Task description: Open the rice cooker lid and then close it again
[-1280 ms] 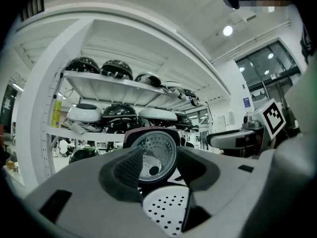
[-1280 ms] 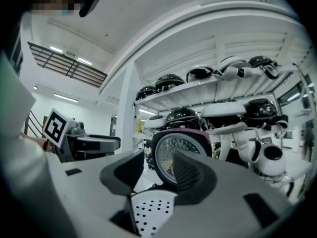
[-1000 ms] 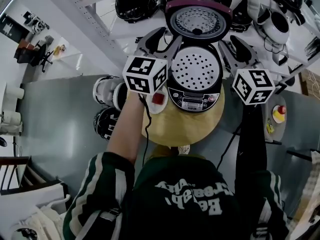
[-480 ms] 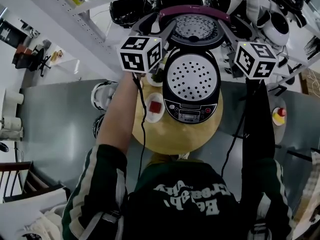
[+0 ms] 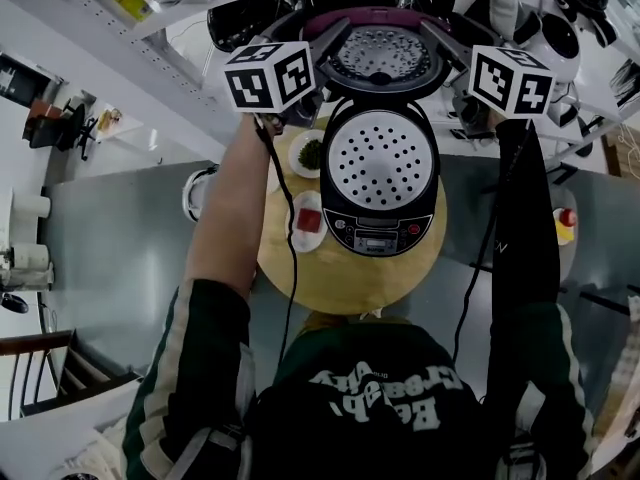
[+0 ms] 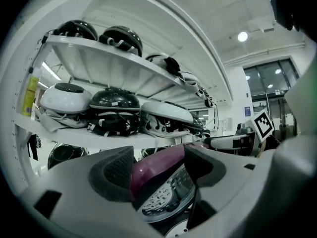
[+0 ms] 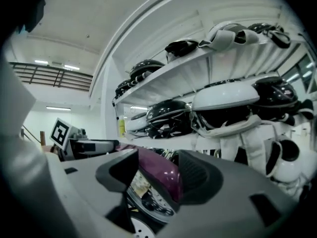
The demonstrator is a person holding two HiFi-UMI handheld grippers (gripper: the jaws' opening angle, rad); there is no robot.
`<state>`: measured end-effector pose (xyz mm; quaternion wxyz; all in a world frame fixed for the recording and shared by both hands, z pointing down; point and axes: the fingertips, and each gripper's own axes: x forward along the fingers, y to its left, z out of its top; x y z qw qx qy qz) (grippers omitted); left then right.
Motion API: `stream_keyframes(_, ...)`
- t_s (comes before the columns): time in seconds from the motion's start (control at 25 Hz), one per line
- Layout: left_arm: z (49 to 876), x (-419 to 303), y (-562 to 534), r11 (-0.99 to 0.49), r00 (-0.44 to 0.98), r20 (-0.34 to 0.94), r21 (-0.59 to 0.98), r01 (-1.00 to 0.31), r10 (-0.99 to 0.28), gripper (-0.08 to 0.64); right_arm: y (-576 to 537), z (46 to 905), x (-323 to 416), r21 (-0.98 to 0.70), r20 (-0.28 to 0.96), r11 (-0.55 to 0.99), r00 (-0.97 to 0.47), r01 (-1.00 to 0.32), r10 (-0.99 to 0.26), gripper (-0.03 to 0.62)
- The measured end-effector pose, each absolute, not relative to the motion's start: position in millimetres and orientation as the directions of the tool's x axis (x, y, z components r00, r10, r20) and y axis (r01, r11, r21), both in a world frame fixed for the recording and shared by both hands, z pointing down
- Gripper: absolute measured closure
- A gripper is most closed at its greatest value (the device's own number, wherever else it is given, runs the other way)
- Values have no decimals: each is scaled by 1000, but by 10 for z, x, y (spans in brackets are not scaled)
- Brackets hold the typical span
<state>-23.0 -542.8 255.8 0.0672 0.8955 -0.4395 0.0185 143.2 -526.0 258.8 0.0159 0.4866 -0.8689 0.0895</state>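
The rice cooker (image 5: 385,183) sat on the round surface (image 5: 340,278), lid (image 5: 385,53) upright at 12 o'clock — left tongs (image 6: 157,170) at 11, right tongs (image 7: 154,175) at 1, both opening, lid rim between their jaws.

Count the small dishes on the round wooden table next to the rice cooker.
2. A dish of greens sits left of the rice cooker, toward the shelf; a dish with something red lies nearer the person. Others may be hidden.
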Motion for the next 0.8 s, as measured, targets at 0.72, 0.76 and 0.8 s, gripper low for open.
stream_keyframes(0.72, 2591, -273, -5028, -612, 618, 70, 92, -786, -783, 250, -4868, 2632, 1382, -90, 122, 532, -540, -842, -833, 331)
stream_keyframes(0.76, 2601, -282, -4968, -614, 620, 67, 91, -784, -781, 250, -4810, 2645, 1372, -83, 125, 538, -544, -839, -830, 334)
stream_keyframes(0.8, 2614, -288, -4908, -618, 623, 66, 90, -781, -779, 250, -4750, 2661, 1366, -74, 128, 543, -548, -837, -827, 336)
